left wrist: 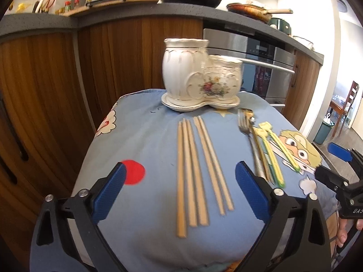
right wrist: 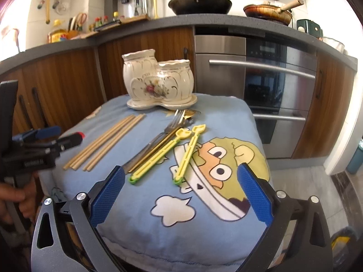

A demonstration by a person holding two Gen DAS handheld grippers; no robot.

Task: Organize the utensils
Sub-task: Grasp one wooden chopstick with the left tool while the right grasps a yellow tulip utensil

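Note:
Several wooden chopsticks lie in a row on the blue cartoon cloth. To their right rest a metal fork, a spoon and two yellow clip sticks. A white floral ceramic holder with two cups stands on its saucer at the far end. My left gripper hovers open over the chopsticks' near ends, nothing between its pads. My right gripper is open above the yellow sticks' green ends, holding nothing.
Wooden cabinets and a steel oven stand behind the clothed table. Pans sit on the grey counter above. A teal bin and a chair are off to the right. A hand holds the left gripper.

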